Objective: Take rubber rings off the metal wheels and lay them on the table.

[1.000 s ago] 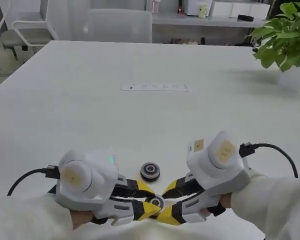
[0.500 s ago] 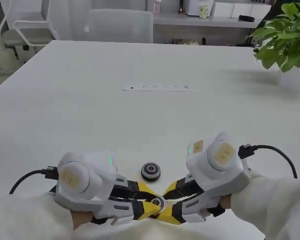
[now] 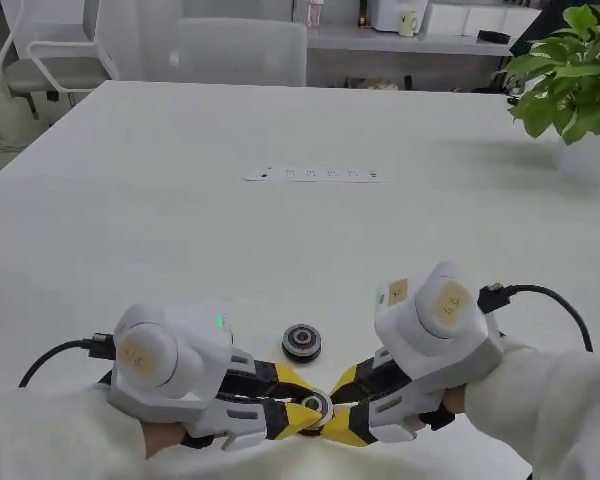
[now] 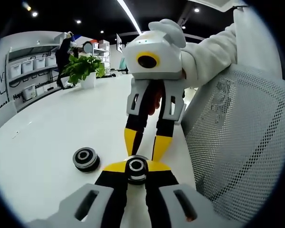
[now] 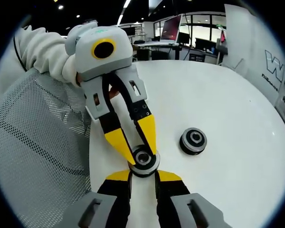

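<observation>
In the head view, the held metal wheel (image 3: 313, 405) is largely hidden between the yellow fingertips of the left gripper (image 3: 298, 400) and the right gripper (image 3: 337, 405). In both gripper views it is seen clamped by both finger pairs. Its rubber ring (image 5: 155, 165) appears seated, though this is hard to judge. A second wheel (image 3: 301, 341) lies just beyond the fingertips.

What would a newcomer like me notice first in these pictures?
Most likely the two white hand-held tools meeting nose to nose at the near edge of the white table. The left gripper and the right gripper both pinch one small metal wheel between yellow-tipped jaws. A second wheel lies loose just beyond them, and a leafy potted plant stands at the far right.
</observation>
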`<move>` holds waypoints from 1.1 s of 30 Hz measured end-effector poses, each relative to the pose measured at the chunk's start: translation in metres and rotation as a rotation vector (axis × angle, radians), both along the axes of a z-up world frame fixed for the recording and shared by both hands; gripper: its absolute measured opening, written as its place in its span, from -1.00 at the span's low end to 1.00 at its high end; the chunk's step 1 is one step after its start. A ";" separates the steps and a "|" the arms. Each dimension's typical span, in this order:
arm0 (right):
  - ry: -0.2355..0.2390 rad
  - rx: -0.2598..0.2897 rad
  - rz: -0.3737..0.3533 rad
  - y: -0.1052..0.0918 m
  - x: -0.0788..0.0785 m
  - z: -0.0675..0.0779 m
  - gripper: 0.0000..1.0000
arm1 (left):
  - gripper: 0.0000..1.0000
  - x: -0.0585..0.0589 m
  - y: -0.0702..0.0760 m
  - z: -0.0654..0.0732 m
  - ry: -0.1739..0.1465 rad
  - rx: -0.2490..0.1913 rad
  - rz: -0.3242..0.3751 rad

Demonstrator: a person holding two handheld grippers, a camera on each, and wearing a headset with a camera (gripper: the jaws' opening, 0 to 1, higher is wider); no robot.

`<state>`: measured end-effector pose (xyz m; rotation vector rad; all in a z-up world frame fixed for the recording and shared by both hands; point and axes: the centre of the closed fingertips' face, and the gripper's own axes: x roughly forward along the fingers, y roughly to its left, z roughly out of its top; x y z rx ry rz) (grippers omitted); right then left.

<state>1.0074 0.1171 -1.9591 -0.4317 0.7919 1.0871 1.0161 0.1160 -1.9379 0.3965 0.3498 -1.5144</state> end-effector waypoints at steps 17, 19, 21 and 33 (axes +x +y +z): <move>-0.009 0.023 -0.013 0.005 0.001 0.001 -0.56 | -0.84 0.000 0.000 0.000 0.002 -0.003 -0.001; -0.016 0.016 -0.009 0.004 0.001 0.000 -0.58 | -0.84 0.000 0.000 -0.001 0.002 -0.003 -0.001; -0.016 0.015 -0.005 0.003 0.002 0.001 -0.60 | -0.84 0.000 0.000 -0.001 0.003 -0.003 0.000; -0.038 -0.002 0.034 0.001 0.001 0.002 -0.67 | -0.84 0.000 0.000 -0.001 0.007 -0.009 0.001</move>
